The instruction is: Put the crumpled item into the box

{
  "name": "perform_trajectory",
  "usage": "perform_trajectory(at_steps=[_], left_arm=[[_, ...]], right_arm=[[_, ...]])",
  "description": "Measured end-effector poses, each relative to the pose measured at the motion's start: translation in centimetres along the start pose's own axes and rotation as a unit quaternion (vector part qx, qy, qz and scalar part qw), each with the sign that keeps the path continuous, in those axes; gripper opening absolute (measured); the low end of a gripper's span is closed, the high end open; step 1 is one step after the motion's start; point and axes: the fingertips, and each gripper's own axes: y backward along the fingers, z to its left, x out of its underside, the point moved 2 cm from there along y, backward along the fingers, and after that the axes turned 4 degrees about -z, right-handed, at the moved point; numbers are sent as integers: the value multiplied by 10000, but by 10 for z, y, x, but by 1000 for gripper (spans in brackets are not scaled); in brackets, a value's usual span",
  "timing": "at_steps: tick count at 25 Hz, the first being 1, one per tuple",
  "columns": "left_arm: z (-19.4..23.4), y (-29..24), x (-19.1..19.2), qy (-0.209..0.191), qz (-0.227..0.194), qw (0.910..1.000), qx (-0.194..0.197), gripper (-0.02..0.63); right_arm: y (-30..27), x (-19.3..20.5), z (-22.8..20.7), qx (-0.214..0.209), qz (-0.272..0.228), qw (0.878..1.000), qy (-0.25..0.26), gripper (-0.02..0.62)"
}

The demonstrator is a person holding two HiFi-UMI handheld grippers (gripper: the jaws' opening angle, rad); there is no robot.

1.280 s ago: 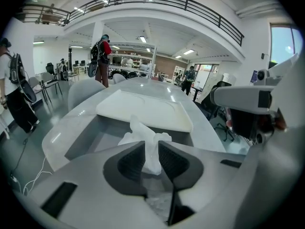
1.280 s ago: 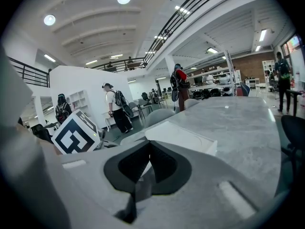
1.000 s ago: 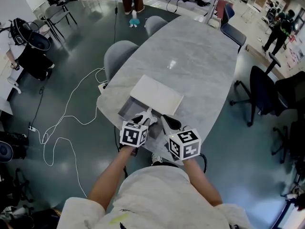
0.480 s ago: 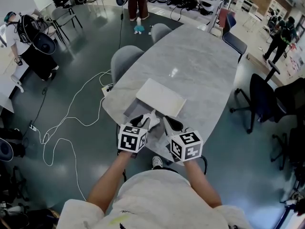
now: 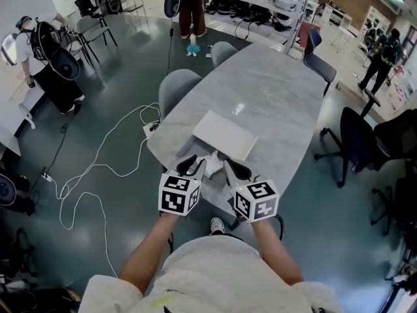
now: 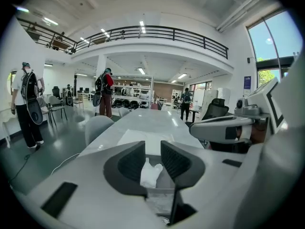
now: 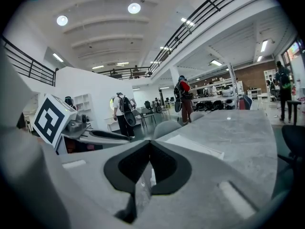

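Note:
A white crumpled item (image 5: 213, 160) sits between the tips of my two grippers, above the near end of a shallow grey box (image 5: 185, 150). In the left gripper view the crumpled item (image 6: 150, 171) fills the narrow gap between the jaws of my left gripper (image 6: 153, 151), which is shut on it over the box (image 6: 164, 192). In the head view that left gripper (image 5: 193, 164) is just left of the item. My right gripper (image 5: 233, 169) is close on its right, and in its own view the right gripper (image 7: 150, 148) has its tips touching.
A flat white lid (image 5: 225, 135) lies just behind the box on the grey marble table (image 5: 273, 90). Grey chairs (image 5: 179, 87) stand along the table's left side, dark office chairs (image 5: 361, 132) on the right. White cables (image 5: 98, 162) trail on the floor. People stand far off.
The crumpled item has shifted slightly right with the left gripper, toward the gap between both grippers. Both grippers stay at the box's near end.

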Motion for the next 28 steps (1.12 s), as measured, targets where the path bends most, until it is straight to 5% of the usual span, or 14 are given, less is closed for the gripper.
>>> perform_trajectory(at_steps=[8, 28], left_arm=[[-11, 24, -9, -153, -241, 9996, -20, 44], [-23, 25, 7, -51, -87, 9999, 44, 38]], right_arm=[[20, -7, 18, 30, -213, 9997, 130, 5], [33, 2, 15, 95, -230, 9997, 74, 5]])
